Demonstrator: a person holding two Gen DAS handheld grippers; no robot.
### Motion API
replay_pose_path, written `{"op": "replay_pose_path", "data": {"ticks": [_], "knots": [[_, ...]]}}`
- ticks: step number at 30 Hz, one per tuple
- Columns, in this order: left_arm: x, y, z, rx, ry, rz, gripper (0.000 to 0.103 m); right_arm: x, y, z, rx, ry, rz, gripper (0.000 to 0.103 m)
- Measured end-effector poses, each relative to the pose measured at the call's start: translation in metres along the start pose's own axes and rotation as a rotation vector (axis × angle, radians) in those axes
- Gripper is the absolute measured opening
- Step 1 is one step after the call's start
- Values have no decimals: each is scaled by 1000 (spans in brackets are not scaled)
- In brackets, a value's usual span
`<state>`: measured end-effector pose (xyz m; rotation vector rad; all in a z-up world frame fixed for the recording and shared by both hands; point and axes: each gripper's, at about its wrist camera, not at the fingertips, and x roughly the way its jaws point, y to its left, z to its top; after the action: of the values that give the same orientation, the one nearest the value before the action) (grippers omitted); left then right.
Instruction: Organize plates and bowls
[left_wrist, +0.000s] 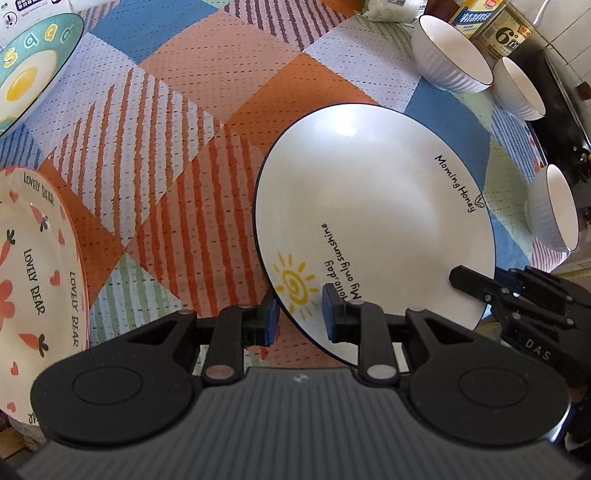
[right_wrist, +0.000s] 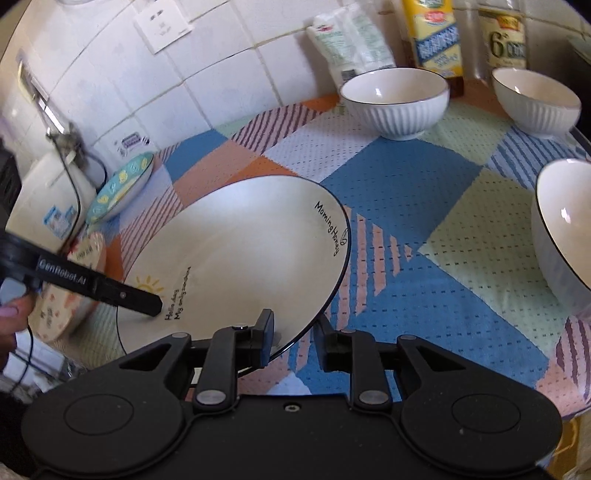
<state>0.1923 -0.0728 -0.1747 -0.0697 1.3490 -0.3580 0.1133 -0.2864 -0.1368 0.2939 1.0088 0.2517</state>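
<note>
Patchwork tablecloth (left_wrist: 207, 122), sun plate (left_wrist: 373, 206) tilted, rim clamped by left gripper (left_wrist: 300, 314), right gripper (right_wrist: 295, 338)

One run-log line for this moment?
both tools shut on sun plate rim | three bowls apart | stacking pending

The left gripper (left_wrist: 300, 314) straddles the near rim of a round white ceramic plate with a dark edge, a yellow sun drawing and black lettering (left_wrist: 373, 206), one blue pad under it and one on top, while the right gripper (left_wrist: 476, 291) holds the same rim further right. The plate sits tilted above a patchwork cloth of orange, blue and pale green squares (left_wrist: 192, 122). A cream plate printed with carrots and hearts (left_wrist: 33, 280) lies at the left, a teal-rimmed plate with a fried-egg picture (left_wrist: 33, 70) at top left, and three white ribbed bowls (left_wrist: 450, 55) along the right.
</note>
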Motion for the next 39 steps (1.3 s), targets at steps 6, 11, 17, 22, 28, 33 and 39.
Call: {"op": "replay_pose_path", "data": {"ticks": [6, 11, 17, 22, 28, 33, 39], "knots": [[5, 0, 1, 29, 50, -5, 23, 5, 6, -2, -14, 6, -64, 28], [-11, 1, 7, 113, 49, -39, 24, -6, 21, -11, 52, -29, -169, 31], [-51, 34, 5, 166, 2, -50, 24, -32, 56, -24, 124, -159, -269, 34], [-83, 68, 1, 205, -31, 24, 26, -41, 105, -23, 85, -242, -321, 40], [-121, 124, -7, 187, -73, 38, 29, -43, 161, -26, 59, -313, -325, 56], [-142, 172, -18, 171, -115, 57, 36, -28, 206, -33, 17, -336, -289, 65], [-149, 232, -36, 122, -144, 92, 42, 1, 262, -41, -98, -391, -240, 76]]}}
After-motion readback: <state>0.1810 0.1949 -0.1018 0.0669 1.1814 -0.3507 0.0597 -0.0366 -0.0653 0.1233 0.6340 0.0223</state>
